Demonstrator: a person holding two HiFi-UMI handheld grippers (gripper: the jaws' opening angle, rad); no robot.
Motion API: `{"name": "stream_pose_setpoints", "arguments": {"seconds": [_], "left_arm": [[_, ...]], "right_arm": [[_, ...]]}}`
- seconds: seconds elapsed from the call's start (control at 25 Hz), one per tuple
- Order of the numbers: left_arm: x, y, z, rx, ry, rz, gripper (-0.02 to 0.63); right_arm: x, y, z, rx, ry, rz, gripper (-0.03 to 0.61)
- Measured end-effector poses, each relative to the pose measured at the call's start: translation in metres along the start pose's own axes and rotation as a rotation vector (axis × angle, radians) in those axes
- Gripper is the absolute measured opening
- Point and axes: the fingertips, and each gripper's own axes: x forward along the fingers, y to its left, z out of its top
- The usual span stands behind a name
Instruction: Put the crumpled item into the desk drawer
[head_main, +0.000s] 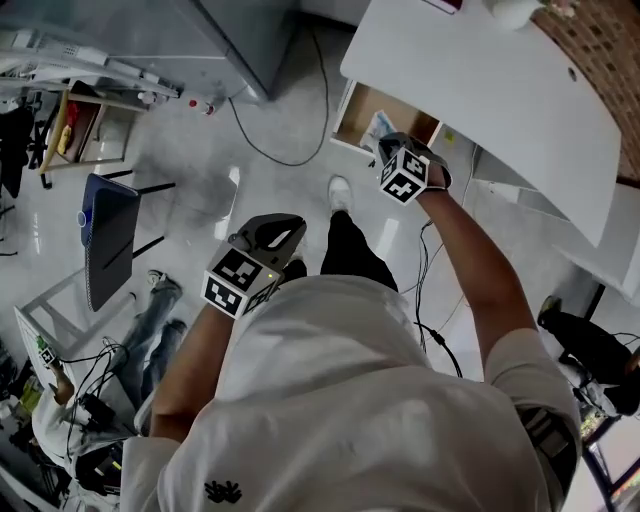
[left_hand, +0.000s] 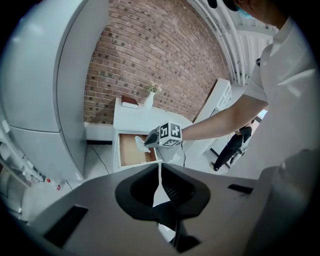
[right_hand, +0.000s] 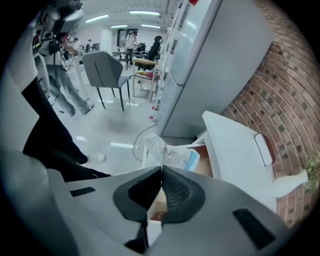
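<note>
Left gripper (head_main: 268, 240) hangs low by my hip, jaws pressed together on nothing, parked clear of the work. Right gripper (head_main: 392, 150) is clamped on the crumpled item (head_main: 377, 127), held at the mouth of the open desk drawer (head_main: 352, 112) — ready to drop, I'd say. The desk top (head_main: 480, 90) overhangs the drawer's back; the front half is open from above.
</note>
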Motion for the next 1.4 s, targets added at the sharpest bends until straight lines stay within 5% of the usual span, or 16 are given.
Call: {"name": "stream_pose_setpoints", "arguments": {"seconds": [0.24,0.72,1.4], "left_arm": [[0.034,0.023,0.01,-0.083,0.01,0.029,0.034],[0.098,0.086,-0.032,-0.223,0.074,0.075,0.034],[0.111,0.107,-0.055,-0.292,0.085,0.093,0.034]], "right_arm": [[0.09,-0.028,-0.019,-0.073,0.073,0.054,0.029],[0.252,-0.054,-0.042,-0.104,0.165,0.105,0.029],[0.313,-0.042,-0.052,-0.065,0.169,0.156,0.031]]}}
